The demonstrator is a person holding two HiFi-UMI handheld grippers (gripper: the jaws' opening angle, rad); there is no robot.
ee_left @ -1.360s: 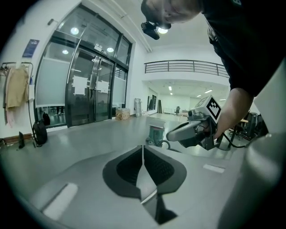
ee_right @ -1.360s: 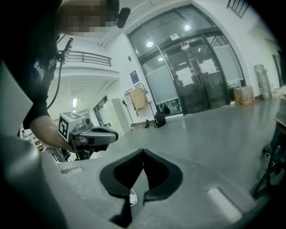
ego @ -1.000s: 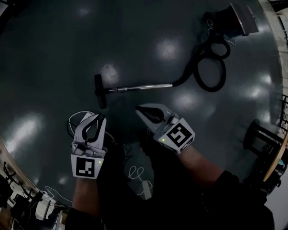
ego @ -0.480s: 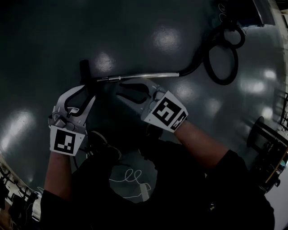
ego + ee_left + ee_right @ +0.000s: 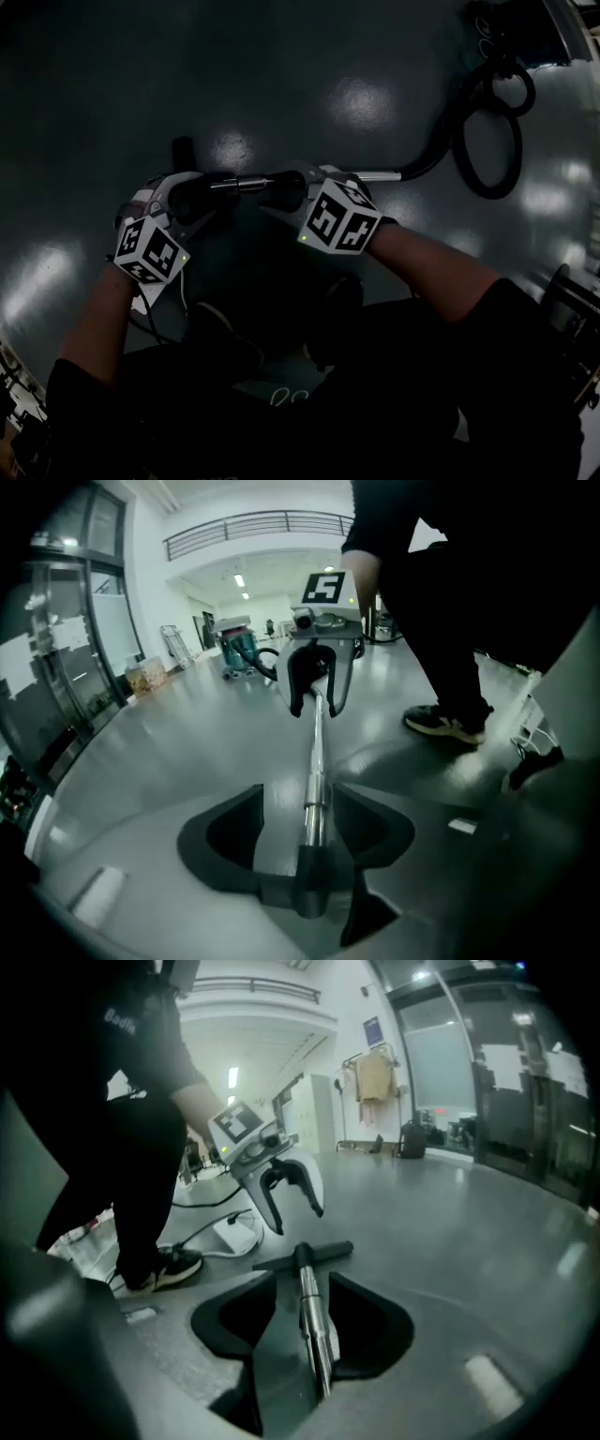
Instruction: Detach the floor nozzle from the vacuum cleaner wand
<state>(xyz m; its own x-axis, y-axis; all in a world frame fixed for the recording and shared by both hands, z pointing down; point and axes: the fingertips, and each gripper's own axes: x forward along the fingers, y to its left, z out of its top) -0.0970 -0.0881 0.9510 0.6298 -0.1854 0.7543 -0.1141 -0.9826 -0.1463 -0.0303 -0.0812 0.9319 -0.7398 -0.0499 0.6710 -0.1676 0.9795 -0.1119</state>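
In the head view, the wand (image 5: 380,175) is lying on the dark floor (image 5: 328,75). The floor nozzle (image 5: 183,150) is joined to its left end, and the hose (image 5: 436,155) is curling away to the right. The left gripper (image 5: 199,192) is reaching down at the nozzle end, and the right gripper (image 5: 279,190) is just beside it along the tube.

In the left gripper view, the claw is standing released. Its jaws have just been opening, and the chrome tube is running between them with a gap on each side. The vacuum cleaner (image 5: 239,653) is sitting well behind.

In the right gripper view, this claw is also standing released after just opening. The tube is lying between its jaws without either pad pressing on it, and the nozzle is lying crosswise just ahead.
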